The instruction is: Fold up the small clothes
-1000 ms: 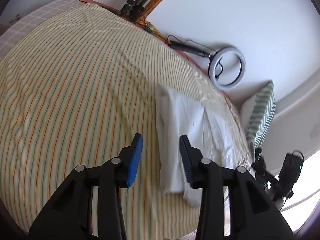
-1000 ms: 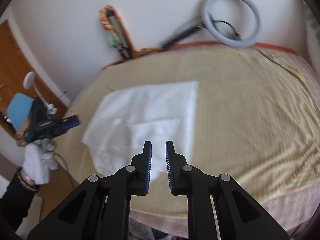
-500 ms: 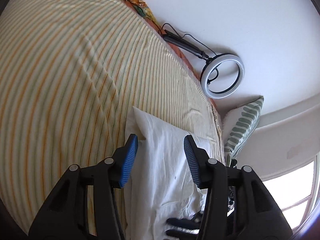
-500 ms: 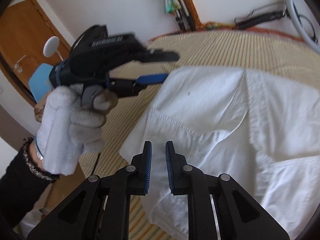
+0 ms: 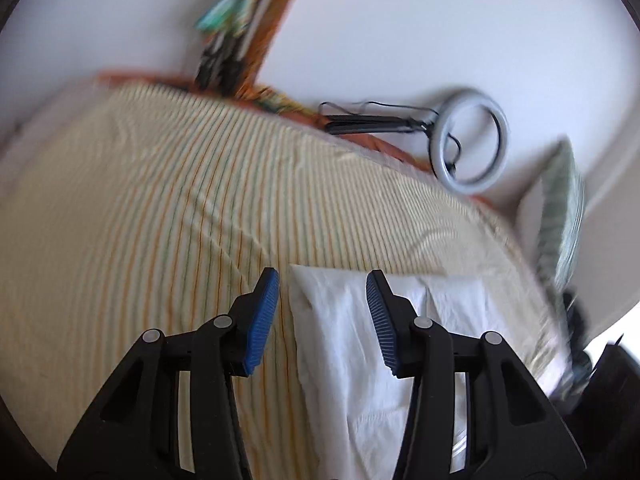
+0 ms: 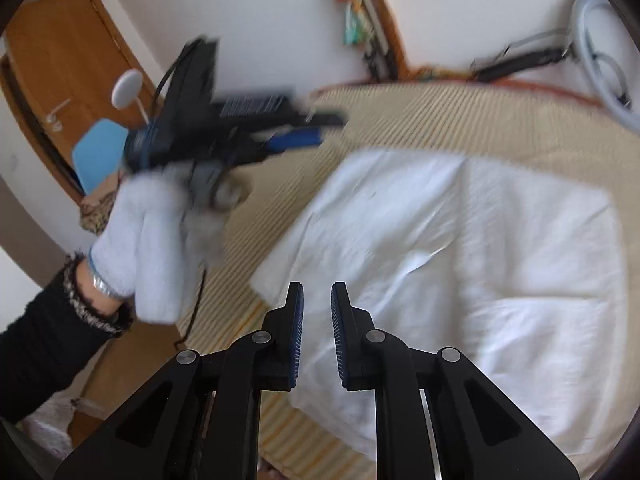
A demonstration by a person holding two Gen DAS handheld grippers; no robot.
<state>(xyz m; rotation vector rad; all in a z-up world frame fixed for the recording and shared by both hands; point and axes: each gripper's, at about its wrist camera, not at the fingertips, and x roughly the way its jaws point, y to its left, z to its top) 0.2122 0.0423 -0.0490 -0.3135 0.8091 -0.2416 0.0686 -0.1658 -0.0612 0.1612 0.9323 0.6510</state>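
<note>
A white shirt lies partly folded and flat on the striped bedspread. In the left wrist view the shirt runs from between the fingers toward the lower right. My left gripper is open and empty, just above the shirt's far left corner. It also shows in the right wrist view, held in a white-gloved hand over the bedspread left of the shirt. My right gripper has a narrow gap between its pads and holds nothing, above the shirt's near left edge.
A ring light on a black stand leans on the wall behind the bed. A striped pillow stands at the right. A folded orange item leans on the wall. A wooden door and blue chair stand left.
The left gripper has drawn back and tilted up, so more bedspread and wall show. The right gripper has moved a little over the shirt's near left edge. Both stay empty.
</note>
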